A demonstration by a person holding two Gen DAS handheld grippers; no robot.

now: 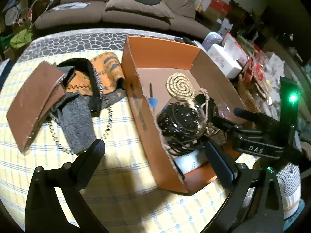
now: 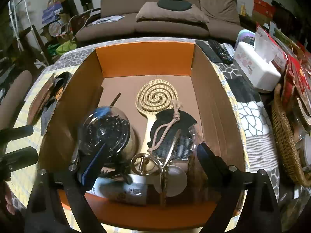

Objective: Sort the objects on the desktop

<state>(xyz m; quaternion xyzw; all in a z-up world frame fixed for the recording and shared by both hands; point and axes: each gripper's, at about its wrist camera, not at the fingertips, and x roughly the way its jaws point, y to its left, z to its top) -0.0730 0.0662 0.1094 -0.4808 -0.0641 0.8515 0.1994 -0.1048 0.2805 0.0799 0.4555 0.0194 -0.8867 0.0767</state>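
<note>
box (image 2: 144, 55): orange cardboard, open at the top, on the checked cloth (image 1: 120, 167); it serves as the landmark and, by my reading, as the bin for sorted things.
left gripper (image 1: 155, 160): jaws wide apart with nothing between the pads; one finger is over the cloth left of the box, the other over the box's near corner. It straddles the box wall, so it holds nothing.
right gripper (image 2: 145, 161): jaws spread wide over the near end of the box, pointing steeply down into it; the pads press on nothing. It hangs above the heap, probably just clear of what lies there.
jar (image 2: 106, 131): clear, with dark contents, lying on its side in the box's near left part, close to the right gripper's left finger but not clamped.
brush (image 2: 156, 97): pale spiral hairbrush, flat on the box floor toward the far end, handle pointing to the near side.
comb (image 2: 180, 143): dark, right of the brush handle, partly under a cord and a black scrap.
bottle (image 2: 124, 190): white, lying along the box's near wall under the other pieces.
pile (image 1: 64, 97): brown wallet-like piece, grey felt, black strap and spiral cord, on the cloth left of the box, not yet in it.
progress: judging by the full box, most is sorted; the pile looks like what remains.
next: likely the left gripper goes for the pile, being the nearer one.
</note>
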